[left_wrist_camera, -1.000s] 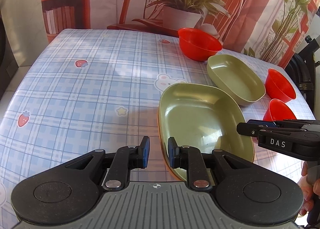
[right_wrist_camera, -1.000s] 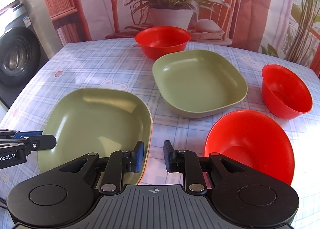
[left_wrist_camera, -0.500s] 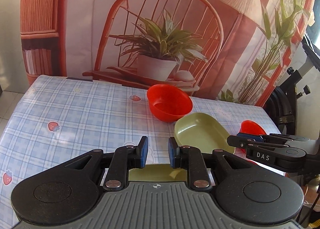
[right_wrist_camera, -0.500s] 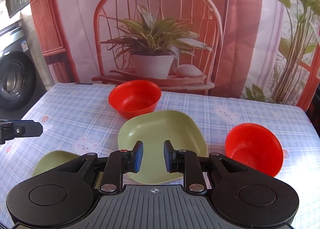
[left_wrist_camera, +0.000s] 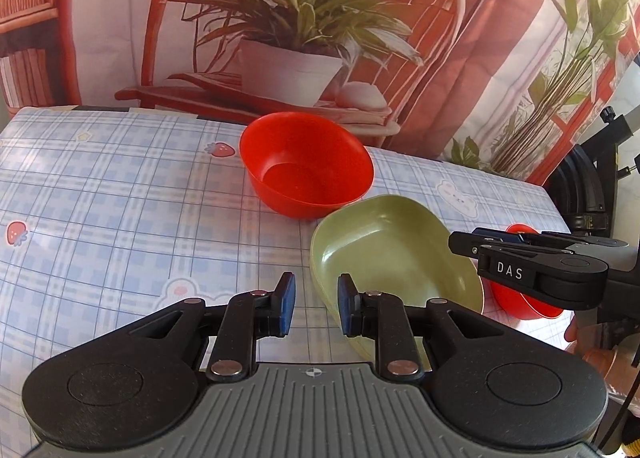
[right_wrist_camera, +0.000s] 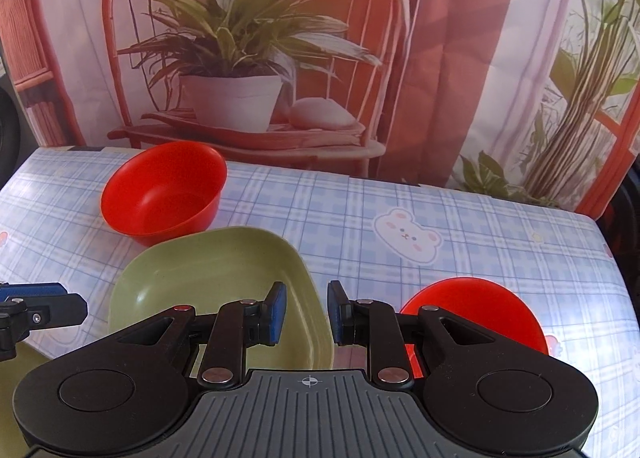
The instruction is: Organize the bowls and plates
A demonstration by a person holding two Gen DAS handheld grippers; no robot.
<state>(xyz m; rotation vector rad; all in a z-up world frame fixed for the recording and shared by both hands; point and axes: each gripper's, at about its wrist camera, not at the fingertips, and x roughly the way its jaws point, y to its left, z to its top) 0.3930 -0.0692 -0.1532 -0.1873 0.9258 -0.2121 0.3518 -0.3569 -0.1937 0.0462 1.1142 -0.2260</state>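
A red bowl (left_wrist_camera: 306, 170) (right_wrist_camera: 160, 194) stands at the table's far side, with a green square plate (left_wrist_camera: 392, 258) (right_wrist_camera: 216, 278) just in front of it. My left gripper (left_wrist_camera: 316, 298) hovers at that plate's left rim, jaws a narrow gap apart with nothing between them. My right gripper (right_wrist_camera: 306, 312) hangs over the plate's right rim, jaws also slightly apart and pressing on nothing. A second red bowl (right_wrist_camera: 472, 310) (left_wrist_camera: 520, 306) sits to the right. Each gripper shows in the other's view: right gripper (left_wrist_camera: 464, 244), left gripper (right_wrist_camera: 76, 306).
A sliver of another green plate (right_wrist_camera: 12, 370) shows at the bottom left of the right wrist view. The checked tablecloth (left_wrist_camera: 120, 218) has bare room on the left. A printed backdrop (right_wrist_camera: 320, 58) hangs behind the table; black equipment (left_wrist_camera: 592, 186) stands off the right edge.
Both grippers have moved toward the far side of the table. The near green plate has slipped under the left gripper and out of view; the far plate and bowl now loom closer.
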